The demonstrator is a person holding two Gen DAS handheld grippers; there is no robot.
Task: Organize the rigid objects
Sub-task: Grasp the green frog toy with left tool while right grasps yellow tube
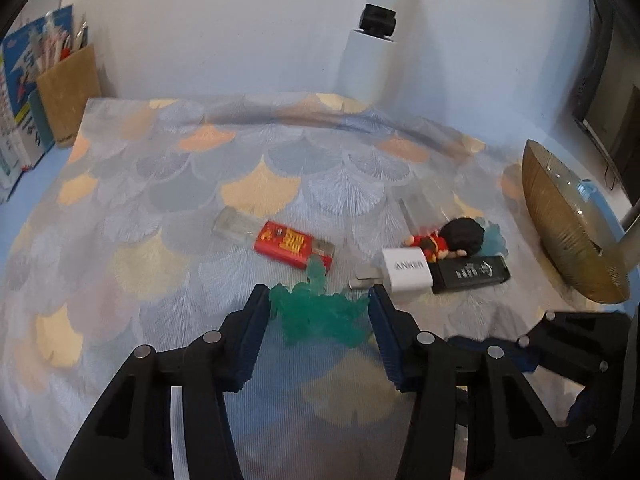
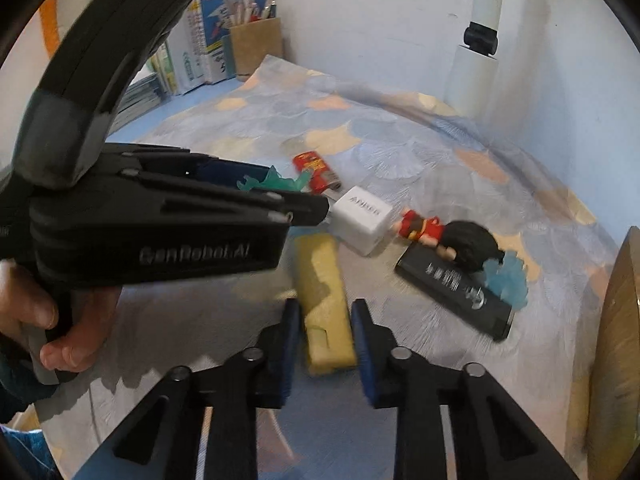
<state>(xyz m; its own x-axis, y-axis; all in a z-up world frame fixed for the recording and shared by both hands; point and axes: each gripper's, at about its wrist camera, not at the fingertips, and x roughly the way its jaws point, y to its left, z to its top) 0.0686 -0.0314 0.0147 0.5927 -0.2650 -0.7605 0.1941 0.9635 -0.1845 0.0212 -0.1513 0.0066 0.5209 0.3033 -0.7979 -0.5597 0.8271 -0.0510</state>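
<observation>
A translucent green figure [image 1: 320, 312] lies on the patterned cloth between the fingers of my left gripper [image 1: 319, 300], which is open around it; whether the pads touch it I cannot tell. It also shows in the right wrist view [image 2: 276, 182]. A yellow block [image 2: 325, 304] lies between the fingers of my right gripper [image 2: 325, 310], which is open around it. A red lighter [image 1: 294, 249], a white Anker charger [image 1: 406, 272], a black stick [image 1: 472, 274] and a small red doll with black hair [image 1: 444, 240] lie beyond.
A golden bowl [image 1: 568, 224] stands at the right edge. A clear plastic cap [image 1: 234, 226] lies left of the lighter. A cardboard pen holder [image 1: 68, 92] and books stand at the back left by the wall. A white pole [image 1: 372, 28] rises behind.
</observation>
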